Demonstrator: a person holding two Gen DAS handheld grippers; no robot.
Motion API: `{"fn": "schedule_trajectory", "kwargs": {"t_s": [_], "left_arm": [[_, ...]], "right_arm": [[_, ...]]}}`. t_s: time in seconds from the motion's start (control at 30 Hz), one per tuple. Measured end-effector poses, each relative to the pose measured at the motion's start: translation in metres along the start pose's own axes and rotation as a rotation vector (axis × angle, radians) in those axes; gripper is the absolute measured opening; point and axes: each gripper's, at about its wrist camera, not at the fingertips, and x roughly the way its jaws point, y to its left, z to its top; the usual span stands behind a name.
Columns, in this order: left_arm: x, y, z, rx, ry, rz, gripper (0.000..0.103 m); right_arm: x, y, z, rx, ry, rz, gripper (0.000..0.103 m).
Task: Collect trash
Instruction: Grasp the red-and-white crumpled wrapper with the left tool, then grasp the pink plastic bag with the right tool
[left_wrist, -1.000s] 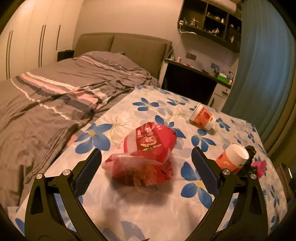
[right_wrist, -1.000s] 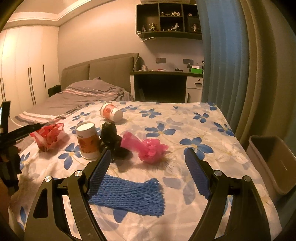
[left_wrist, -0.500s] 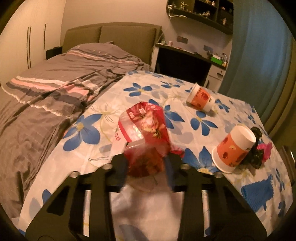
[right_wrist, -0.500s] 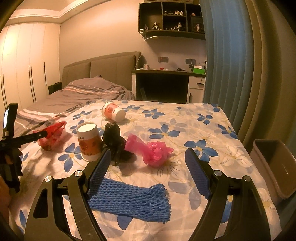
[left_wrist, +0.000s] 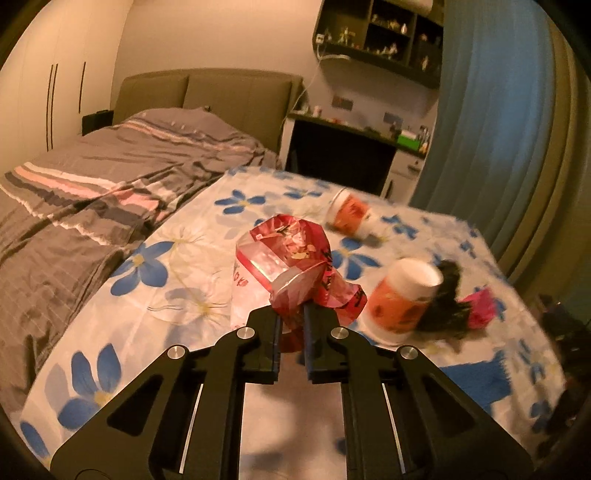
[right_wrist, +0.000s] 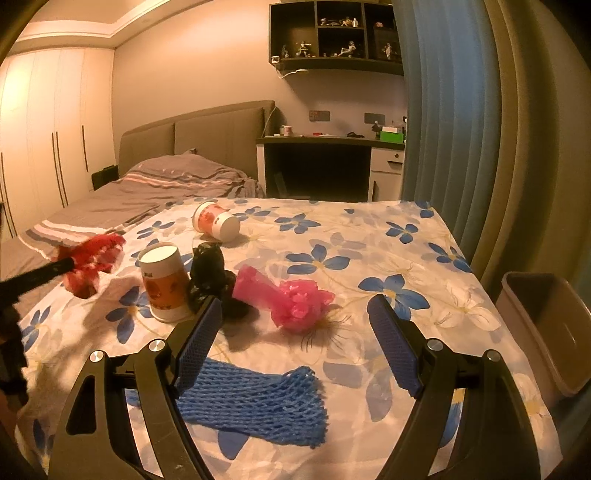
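Note:
My left gripper (left_wrist: 292, 323) is shut on a red snack wrapper (left_wrist: 291, 258) and holds it above the flowered cloth; it shows blurred at the left in the right wrist view (right_wrist: 92, 258). My right gripper (right_wrist: 295, 325) is open and empty above a blue foam net (right_wrist: 255, 402). In front of it lie a pink plastic bag (right_wrist: 291, 299), a black crumpled bag (right_wrist: 210, 277), an upright orange paper cup (right_wrist: 164, 282) and a tipped paper cup (right_wrist: 216, 220). A grey bin (right_wrist: 546, 325) stands beside the table at the right.
The flowered tablecloth (right_wrist: 369, 236) covers the table. A bed with grey striped bedding (left_wrist: 92, 192) lies to the left. A desk (right_wrist: 325, 162) and blue curtain (right_wrist: 443, 110) stand behind.
My left gripper closed on the red wrapper and lifted it off the cloth, swinging right. The right gripper drifted slightly back and stayed open.

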Motion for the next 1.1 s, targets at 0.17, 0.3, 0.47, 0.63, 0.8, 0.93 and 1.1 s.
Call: {"fn": "schedule_trajectory", "kwargs": {"t_s": [0.17, 0.3, 0.47, 0.63, 0.8, 0.93, 1.1], "left_arm": [[-0.019, -0.023, -0.003, -0.019, -0.044, 0.003, 0.009], [-0.024, -0.033, -0.006, -0.037, -0.051, 0.001, 0.009], [-0.023, -0.037, -0.005, -0.054, -0.043, -0.005, 0.009], [-0.022, -0.044, -0.004, -0.054, -0.045, -0.015, 0.009], [-0.022, -0.052, -0.005, -0.046, -0.043, -0.022, 0.009], [-0.026, -0.059, -0.005, -0.029, -0.05, -0.024, 0.009], [-0.034, -0.067, -0.002, -0.017, -0.066, -0.037, 0.009]], "right_arm": [[0.024, 0.003, 0.0, -0.022, 0.04, 0.007, 0.069], [0.048, 0.006, 0.0, -0.043, 0.084, 0.015, 0.063], [0.071, 0.011, -0.001, -0.08, 0.137, 0.022, 0.055], [0.088, 0.008, 0.001, -0.087, 0.181, 0.022, 0.038], [0.091, 0.006, 0.0, -0.091, 0.2, 0.043, 0.005], [0.08, -0.002, 0.0, -0.069, 0.17, 0.046, 0.001], [0.056, -0.017, 0.006, -0.031, 0.115, 0.048, 0.001]]}}
